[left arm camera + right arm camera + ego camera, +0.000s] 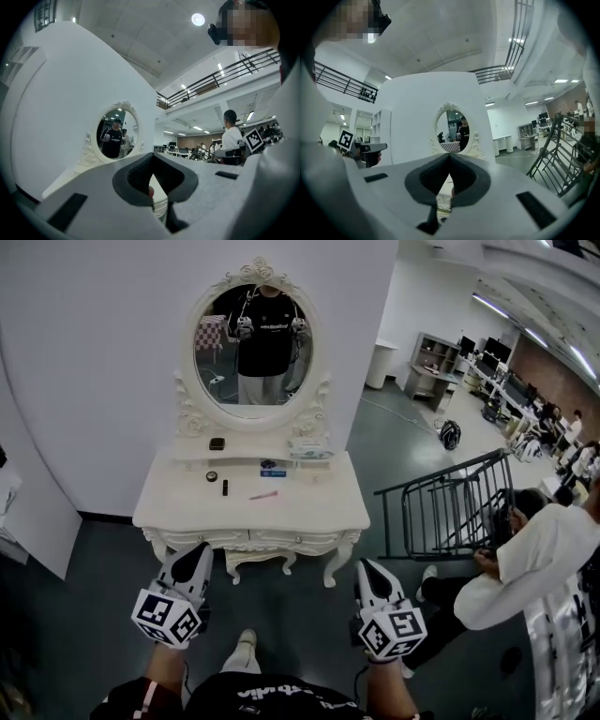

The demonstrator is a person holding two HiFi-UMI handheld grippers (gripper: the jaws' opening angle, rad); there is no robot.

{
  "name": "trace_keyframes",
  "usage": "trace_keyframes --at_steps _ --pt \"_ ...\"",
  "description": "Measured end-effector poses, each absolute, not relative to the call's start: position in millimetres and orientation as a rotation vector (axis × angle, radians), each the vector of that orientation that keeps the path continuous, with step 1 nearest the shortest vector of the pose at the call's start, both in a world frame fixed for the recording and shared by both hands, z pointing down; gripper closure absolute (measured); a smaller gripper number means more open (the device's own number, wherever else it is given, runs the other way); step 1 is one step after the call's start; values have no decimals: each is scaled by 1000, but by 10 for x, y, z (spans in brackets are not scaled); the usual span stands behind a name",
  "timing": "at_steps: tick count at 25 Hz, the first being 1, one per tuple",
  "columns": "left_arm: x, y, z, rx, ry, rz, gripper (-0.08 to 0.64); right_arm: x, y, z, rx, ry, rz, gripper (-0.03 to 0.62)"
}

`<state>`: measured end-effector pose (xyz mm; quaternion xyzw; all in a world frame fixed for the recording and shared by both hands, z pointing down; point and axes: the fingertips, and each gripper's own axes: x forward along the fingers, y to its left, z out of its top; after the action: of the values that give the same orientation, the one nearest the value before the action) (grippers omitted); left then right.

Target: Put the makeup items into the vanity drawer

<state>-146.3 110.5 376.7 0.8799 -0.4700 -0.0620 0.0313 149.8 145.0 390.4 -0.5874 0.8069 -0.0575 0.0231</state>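
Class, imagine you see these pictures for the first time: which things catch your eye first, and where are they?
The ornate white vanity table with its oval carved-frame mirror stands in the centre against the white wall, with small makeup items scattered on its top. Below it, the left gripper and right gripper, both shut, point toward it.

We see the makeup on the white bench top [309,507]: a round dark compact [212,476], a small black tube [225,487] at its four o'clock, and a slim pink stick [263,495] lying flat at the tube's three o'clock. At the compact's twelve o'clock, a dark square case [217,443] sits on the raised shelf [248,448]. The carved white drawer front [251,538] is closed.
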Motion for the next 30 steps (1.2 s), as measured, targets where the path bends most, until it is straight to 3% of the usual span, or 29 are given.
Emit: trace_keyframes --at_steps 18,30 --pt "-1887 -451 3713 2710 -1400 -183 557 1056 -53 3747 -1898 2471 -173 589" --pt "-1723 -912 3753 2751 -1342 -169 555 1044 -430 3742 -1927 2477 -175 589"
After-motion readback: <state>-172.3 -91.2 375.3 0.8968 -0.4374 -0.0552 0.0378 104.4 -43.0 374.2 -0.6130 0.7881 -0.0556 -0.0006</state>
